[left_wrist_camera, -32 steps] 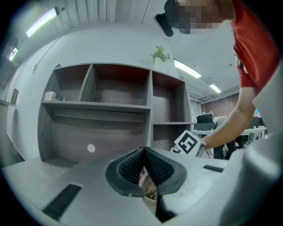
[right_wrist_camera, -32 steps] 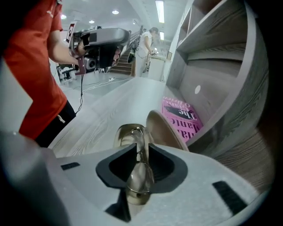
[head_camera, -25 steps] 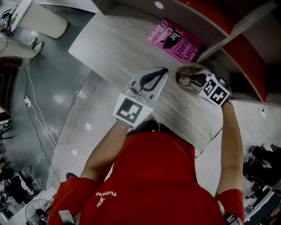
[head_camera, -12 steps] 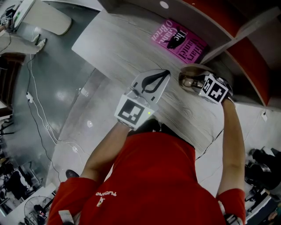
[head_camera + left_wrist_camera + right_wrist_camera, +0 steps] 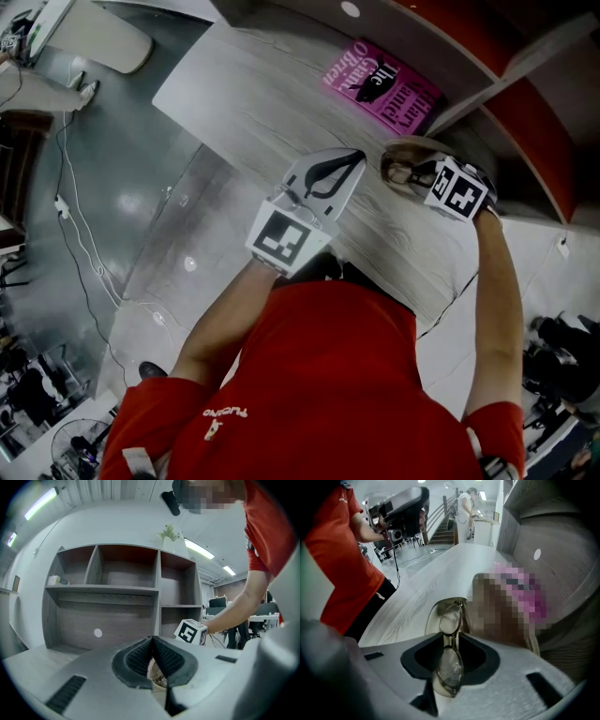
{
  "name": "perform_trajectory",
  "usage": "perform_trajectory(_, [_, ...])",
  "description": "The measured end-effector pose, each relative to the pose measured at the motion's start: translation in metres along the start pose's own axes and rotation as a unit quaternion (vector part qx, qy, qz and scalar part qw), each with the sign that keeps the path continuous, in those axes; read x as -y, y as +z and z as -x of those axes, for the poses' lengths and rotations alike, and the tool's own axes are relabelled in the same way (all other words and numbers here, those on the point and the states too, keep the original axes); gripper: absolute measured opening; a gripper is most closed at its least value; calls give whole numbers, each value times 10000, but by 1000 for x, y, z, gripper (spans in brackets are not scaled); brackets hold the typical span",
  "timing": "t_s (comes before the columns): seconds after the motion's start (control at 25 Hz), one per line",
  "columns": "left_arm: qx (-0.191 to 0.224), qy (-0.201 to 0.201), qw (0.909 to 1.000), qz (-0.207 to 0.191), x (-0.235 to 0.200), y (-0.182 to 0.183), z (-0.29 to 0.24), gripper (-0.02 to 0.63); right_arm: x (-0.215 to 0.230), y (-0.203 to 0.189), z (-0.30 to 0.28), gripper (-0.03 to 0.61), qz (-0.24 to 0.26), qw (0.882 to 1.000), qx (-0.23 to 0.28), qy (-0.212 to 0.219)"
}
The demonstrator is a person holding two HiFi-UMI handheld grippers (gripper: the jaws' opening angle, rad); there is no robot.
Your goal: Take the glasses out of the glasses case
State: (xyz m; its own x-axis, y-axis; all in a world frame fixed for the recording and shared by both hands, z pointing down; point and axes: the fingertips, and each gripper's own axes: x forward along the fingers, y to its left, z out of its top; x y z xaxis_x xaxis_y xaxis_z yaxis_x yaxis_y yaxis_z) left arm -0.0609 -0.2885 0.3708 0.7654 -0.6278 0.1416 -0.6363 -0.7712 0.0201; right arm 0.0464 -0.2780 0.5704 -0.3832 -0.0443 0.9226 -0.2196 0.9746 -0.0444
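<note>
A brown glasses case (image 5: 397,150) lies open on the pale wooden table (image 5: 244,94). My right gripper (image 5: 419,174) points steeply down into it. In the right gripper view its jaws (image 5: 451,637) are closing, and the tips sit against the bridge of the thin-rimmed glasses (image 5: 450,667). The glasses stand edge-on, one lens still over the case (image 5: 432,616) and the other lifted toward the camera. My left gripper (image 5: 356,155) is held level just left of the case with its tips together (image 5: 152,641) and nothing visibly between them. Past it shows the right gripper's marker cube (image 5: 191,632).
A pink book (image 5: 382,82) lies flat on the table behind the case. A wooden shelf unit (image 5: 108,606) with empty compartments rises along the table's far side. Cables run across the grey floor (image 5: 84,244) to the left.
The right gripper has tipped slightly over the case, staying in about the same place. The left gripper has held still.
</note>
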Motion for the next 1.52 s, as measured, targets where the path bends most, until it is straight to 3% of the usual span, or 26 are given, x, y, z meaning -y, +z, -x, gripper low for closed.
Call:
perform_trajectory(0.28, [-28, -36, 10000, 81, 5, 0, 1, 11, -10, 8, 7, 52, 241, 9997, 60, -37])
perform_trajectory(0.56, [-32, -46, 10000, 75, 8, -3, 1, 11, -11, 12, 16, 46, 702, 9964, -98, -471])
perform_trajectory(1.12, [-27, -116, 9999, 105, 18, -3, 1, 11, -6, 32, 49, 43, 706, 9889, 423, -1236])
perform_trajectory(1.52, [20, -164, 9998, 140, 22, -1, 0, 11, -26, 54, 91, 43, 704, 9806, 835, -1625])
